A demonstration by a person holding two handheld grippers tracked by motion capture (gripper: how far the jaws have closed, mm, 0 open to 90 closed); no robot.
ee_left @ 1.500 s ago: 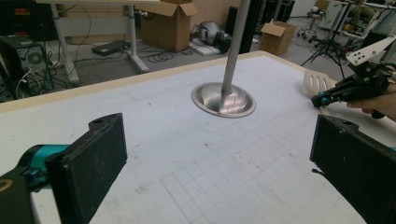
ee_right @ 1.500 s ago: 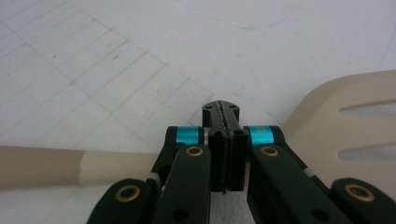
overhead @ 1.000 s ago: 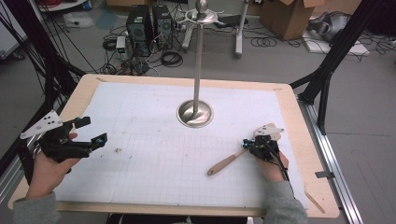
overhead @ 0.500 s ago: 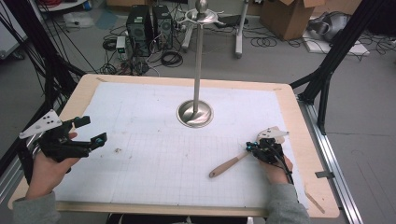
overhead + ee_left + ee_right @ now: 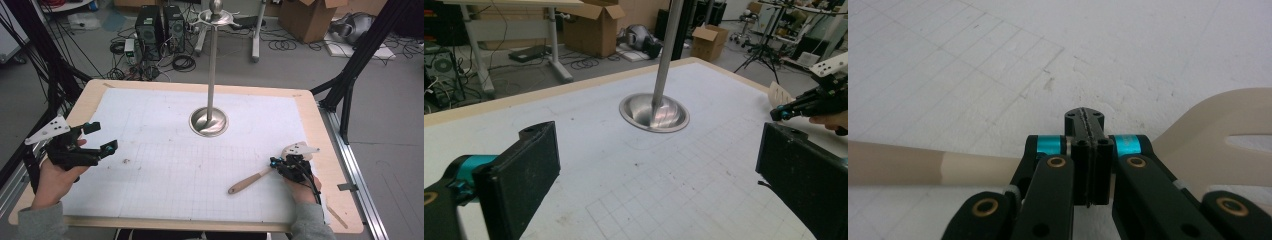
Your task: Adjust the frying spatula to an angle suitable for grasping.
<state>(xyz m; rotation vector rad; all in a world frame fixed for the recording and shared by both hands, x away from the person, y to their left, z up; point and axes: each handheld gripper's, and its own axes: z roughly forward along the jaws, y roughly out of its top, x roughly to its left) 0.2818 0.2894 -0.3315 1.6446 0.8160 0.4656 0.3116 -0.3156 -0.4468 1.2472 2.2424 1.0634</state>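
the spatula lies flat on the white gridded surface at the lower right of the high view, its wooden handle pointing toward the lower middle and its pale slotted blade hidden under the right claw. in the right gripper view the handle runs in from the left edge and the blade fans out at the right edge, with the neck passing beneath the right claw, whose jaws are pressed tight together with nothing between them; whether they touch the neck cannot be told. it looks light and stiff, a smooth wooden grip joined to a thin plastic-looking blade that may flex a little; the best hold is probably the neck or the top of the handle, where it is narrow, since the flat blade would likely slip or twist in the pads. the left claw hangs wide open and empty at the left of the high view, well apart from the metal stand at the middle. against the earlier frames, the right hand and the spatula sit slightly further right and lower; the left hand has kept its place.
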